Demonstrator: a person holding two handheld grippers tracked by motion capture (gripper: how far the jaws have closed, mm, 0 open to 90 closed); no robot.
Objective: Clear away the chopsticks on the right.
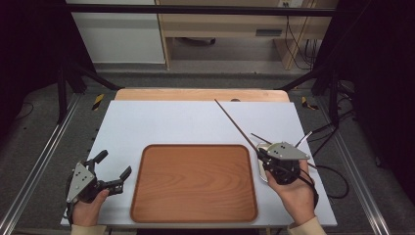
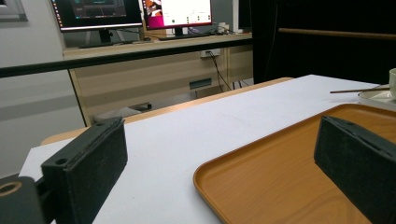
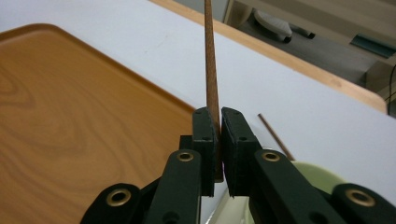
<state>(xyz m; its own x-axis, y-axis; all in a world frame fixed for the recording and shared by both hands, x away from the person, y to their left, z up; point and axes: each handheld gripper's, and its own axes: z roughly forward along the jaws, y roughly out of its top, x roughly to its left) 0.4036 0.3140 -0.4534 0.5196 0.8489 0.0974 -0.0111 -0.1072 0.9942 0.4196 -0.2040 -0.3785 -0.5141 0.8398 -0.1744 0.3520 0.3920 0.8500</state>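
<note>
A brown wooden tray (image 1: 193, 183) lies at the table's near middle, and nothing lies in it. My right gripper (image 1: 261, 153) sits just past the tray's right edge, shut on one end of a long dark chopstick (image 1: 235, 122) that points away toward the table's far side. In the right gripper view the jaws (image 3: 218, 116) pinch that chopstick (image 3: 210, 70) near its end. A second chopstick (image 1: 260, 138) rests on a pale dish (image 1: 263, 147) partly hidden under the right gripper. My left gripper (image 1: 115, 163) is held left of the tray, open with nothing between its fingers (image 2: 88, 168).
A white mat (image 1: 171, 122) covers the table, with a bare wooden strip (image 1: 200, 94) along the far edge. In the left gripper view the dish (image 2: 378, 95) and a chopstick (image 2: 357, 90) sit beyond the tray (image 2: 280, 172). Dark frame posts stand at both sides.
</note>
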